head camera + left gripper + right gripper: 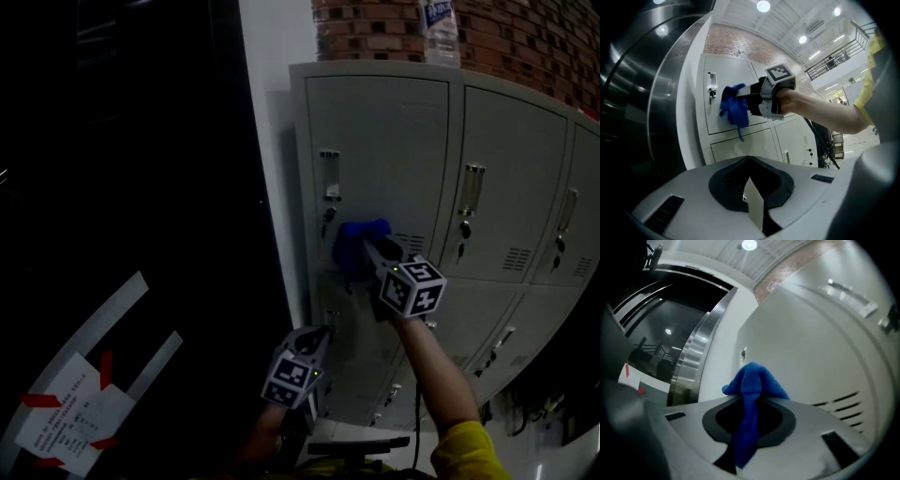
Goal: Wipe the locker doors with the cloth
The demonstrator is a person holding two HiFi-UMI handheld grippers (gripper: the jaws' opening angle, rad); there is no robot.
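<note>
Against the upper-left locker door [384, 159], the right gripper [373, 251] clamps the blue cloth [354, 236]. Below that door, the left gripper [317, 337] is closed and empty. Doors closed, contents hidden; bottle [439, 28] above, cropped.

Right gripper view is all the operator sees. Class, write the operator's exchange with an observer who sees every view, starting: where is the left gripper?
Observer: The left gripper is held below the right gripper, jaws shut, empty.
Operator: Which door is the cloth on?
Observer: The blue cloth sits low on the upper-left locker door, beside its lock.
Operator: Anything on top?
Observer: A clear bottle stands on the lockers.
</note>
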